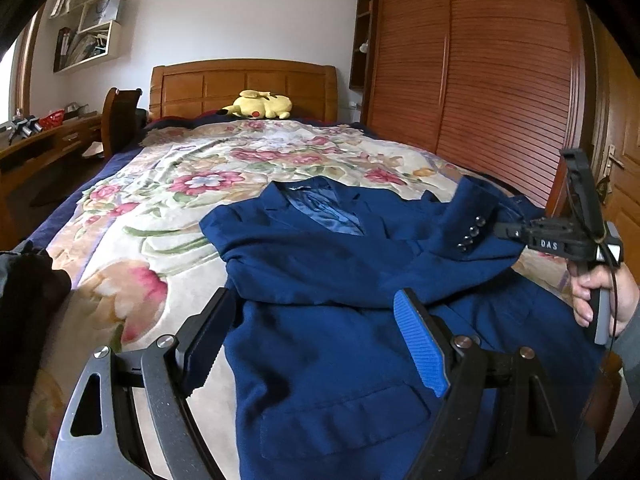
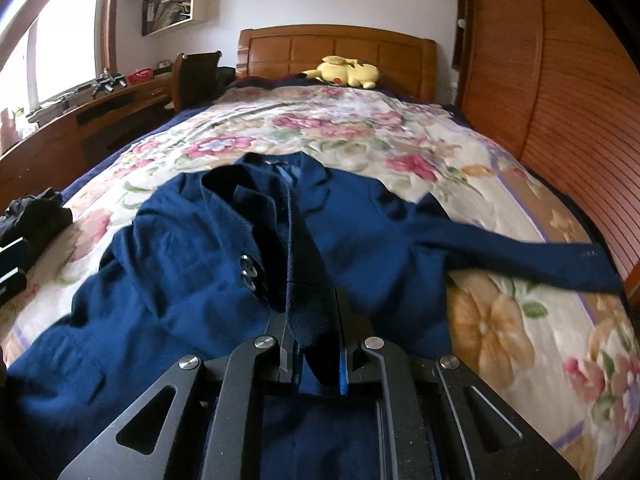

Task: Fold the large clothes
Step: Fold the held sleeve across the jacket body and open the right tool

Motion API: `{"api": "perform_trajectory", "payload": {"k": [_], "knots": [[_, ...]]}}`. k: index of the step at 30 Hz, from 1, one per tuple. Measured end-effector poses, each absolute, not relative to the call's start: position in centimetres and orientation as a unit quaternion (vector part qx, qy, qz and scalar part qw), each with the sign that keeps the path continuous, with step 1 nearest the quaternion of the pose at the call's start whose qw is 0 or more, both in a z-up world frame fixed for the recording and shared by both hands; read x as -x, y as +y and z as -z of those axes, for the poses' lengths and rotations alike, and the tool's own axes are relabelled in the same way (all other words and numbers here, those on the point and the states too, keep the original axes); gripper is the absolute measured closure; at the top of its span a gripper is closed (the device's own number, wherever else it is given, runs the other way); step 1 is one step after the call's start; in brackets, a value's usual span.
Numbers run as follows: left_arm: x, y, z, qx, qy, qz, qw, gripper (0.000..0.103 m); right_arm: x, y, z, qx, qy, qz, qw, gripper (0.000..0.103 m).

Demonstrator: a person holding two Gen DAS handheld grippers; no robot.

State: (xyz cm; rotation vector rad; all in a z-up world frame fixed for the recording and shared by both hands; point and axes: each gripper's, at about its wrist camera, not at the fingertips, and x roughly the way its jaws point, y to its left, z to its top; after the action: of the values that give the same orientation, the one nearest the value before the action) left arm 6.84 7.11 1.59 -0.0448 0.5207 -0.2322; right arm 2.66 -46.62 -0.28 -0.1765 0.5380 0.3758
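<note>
A navy blue suit jacket (image 1: 340, 280) lies front-up on the floral bedspread (image 1: 168, 208) of a wooden bed (image 1: 244, 88), its collar toward the headboard at twelve o'clock and its hem toward the cameras at six o'clock. In the left wrist view the left tongs (image 1: 316, 344) stand wide apart over the jacket's lower front, nothing between the blue pads. At three o'clock in that view the right tongs (image 1: 502, 230) are clamped on the cuff end of one sleeve (image 1: 472, 220), four buttons showing, the sleeve lifted clear of the jacket body; a hand (image 1: 596, 296) grips the handle below.

In the right wrist view the right tongs (image 2: 318, 364) are nearly closed on dark navy cloth that runs up toward twelve o'clock. The other sleeve (image 2: 520, 256) stretches out flat toward three o'clock across the bedspread. A yellow plush toy (image 2: 344, 72) rests against the headboard at twelve o'clock. A dark bundle of clothing (image 2: 36, 216) sits at nine o'clock on the bed edge.
</note>
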Motion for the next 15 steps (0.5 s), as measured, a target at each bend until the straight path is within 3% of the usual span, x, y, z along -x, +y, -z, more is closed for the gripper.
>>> {"api": "perform_trajectory", "payload": {"k": [7, 15], "knots": [[-6.3, 6.3, -1.6, 0.015, 0.257, 0.127, 0.958, 0.021, -0.6, -48.5, 0.7, 0.057, 0.294, -0.155, 0.941, 0.087], [-6.0, 5.7, -1.7, 0.016, 0.255, 0.138, 0.957, 0.021, 1.5, -49.9, 0.8, 0.068, 0.304, -0.131, 0.941, 0.057]]}}
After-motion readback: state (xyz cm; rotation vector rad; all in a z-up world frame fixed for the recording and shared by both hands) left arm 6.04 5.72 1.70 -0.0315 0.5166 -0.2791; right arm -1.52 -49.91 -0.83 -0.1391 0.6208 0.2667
